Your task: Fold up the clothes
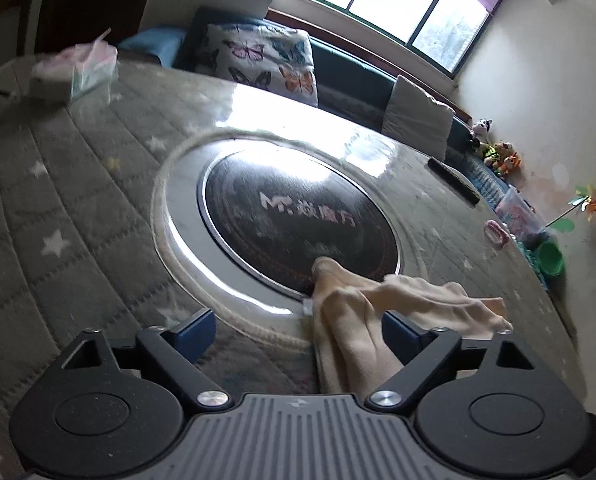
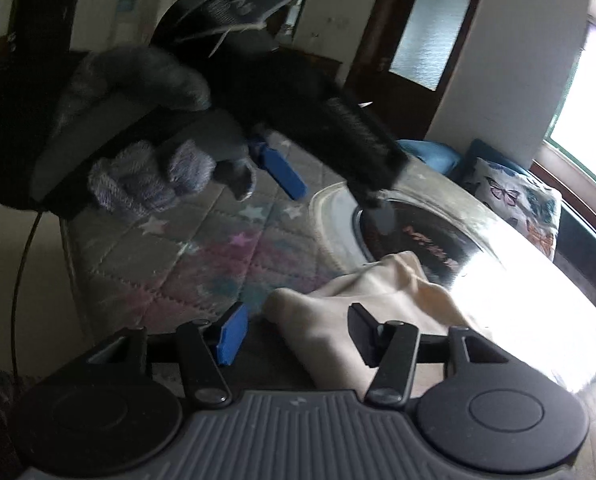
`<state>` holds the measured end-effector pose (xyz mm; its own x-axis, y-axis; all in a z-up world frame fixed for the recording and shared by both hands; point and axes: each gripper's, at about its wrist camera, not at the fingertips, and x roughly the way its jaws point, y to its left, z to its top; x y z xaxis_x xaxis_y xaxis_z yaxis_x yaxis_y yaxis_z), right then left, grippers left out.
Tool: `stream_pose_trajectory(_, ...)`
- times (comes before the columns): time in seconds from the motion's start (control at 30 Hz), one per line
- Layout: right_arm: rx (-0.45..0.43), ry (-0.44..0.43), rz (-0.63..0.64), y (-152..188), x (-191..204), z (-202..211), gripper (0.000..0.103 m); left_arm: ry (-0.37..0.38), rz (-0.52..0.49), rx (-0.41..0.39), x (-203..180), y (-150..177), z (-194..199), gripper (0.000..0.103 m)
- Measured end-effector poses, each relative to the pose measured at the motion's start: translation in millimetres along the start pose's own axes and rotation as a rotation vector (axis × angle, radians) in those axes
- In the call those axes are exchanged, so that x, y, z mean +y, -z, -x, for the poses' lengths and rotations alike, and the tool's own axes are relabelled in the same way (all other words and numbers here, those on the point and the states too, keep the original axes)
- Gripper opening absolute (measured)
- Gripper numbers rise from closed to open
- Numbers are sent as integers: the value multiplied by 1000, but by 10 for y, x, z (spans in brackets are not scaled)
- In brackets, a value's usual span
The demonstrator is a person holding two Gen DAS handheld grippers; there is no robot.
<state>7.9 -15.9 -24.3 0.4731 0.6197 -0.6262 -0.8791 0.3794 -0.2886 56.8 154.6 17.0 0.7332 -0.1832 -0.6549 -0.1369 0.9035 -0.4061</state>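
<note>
A cream cloth [image 1: 350,320] lies crumpled on the table, partly over the round black hotplate [image 1: 298,216]. My left gripper [image 1: 298,330] is open, its blue pads wide apart, with the cloth lying between the jaws near the right pad. In the right wrist view the same cloth [image 2: 362,292] lies between the jaws of my open right gripper [image 2: 294,332]. The left gripper [image 2: 282,172], held by a gloved hand [image 2: 146,140], hovers above the table at the upper left of that view.
The table has a grey quilted star-pattern cover [image 1: 58,200]. A tissue pack [image 1: 86,68] sits at the far left, a black remote [image 1: 454,180] at the right. A bench with butterfly cushion [image 1: 266,60] runs under the window; toys [image 1: 498,152] lie beyond.
</note>
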Motion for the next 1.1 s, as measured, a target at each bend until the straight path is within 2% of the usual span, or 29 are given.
stream_pose_trajectory(0.07,8,11,10,1,31,-49,39,21,20,8,7,12,-2,89)
stream_pose_trajectory(0.13,9,27,10,10,31,-67,26,37,39,15,7,24,-7,89)
stream_pose_trajectory(0.23,0,27,-36,11,-58,-35,15,72,86,37,-2,41,-41,89)
stream_pose_trajectory(0.43,-49,18,-128,2,-217,126,11,109,167,77,-34,64,-131,89)
stream_pose_trajectory(0.63,-87,15,-190,6,-368,299,10,171,282,120,-18,90,-222,80)
stream_pose_trajectory(0.73,-95,10,-208,25,-411,334,10,186,309,133,-46,97,-261,72)
stream_pose_trajectory(0.8,-97,8,-212,40,-406,342,10,203,322,146,-48,100,-292,63)
stream_pose_trajectory(0.87,-98,3,-214,43,-397,342,10,215,337,162,-29,108,-336,45)
stream_pose_trajectory(0.93,-101,0,-215,57,-378,357,10,211,358,172,1,120,-372,32)
stream_pose_trajectory(1.03,-96,4,-218,81,-380,357,10,212,390,175,41,134,-392,24)
stream_pose_trajectory(1.1,-90,6,-224,106,-387,356,11,200,393,170,47,134,-381,23)
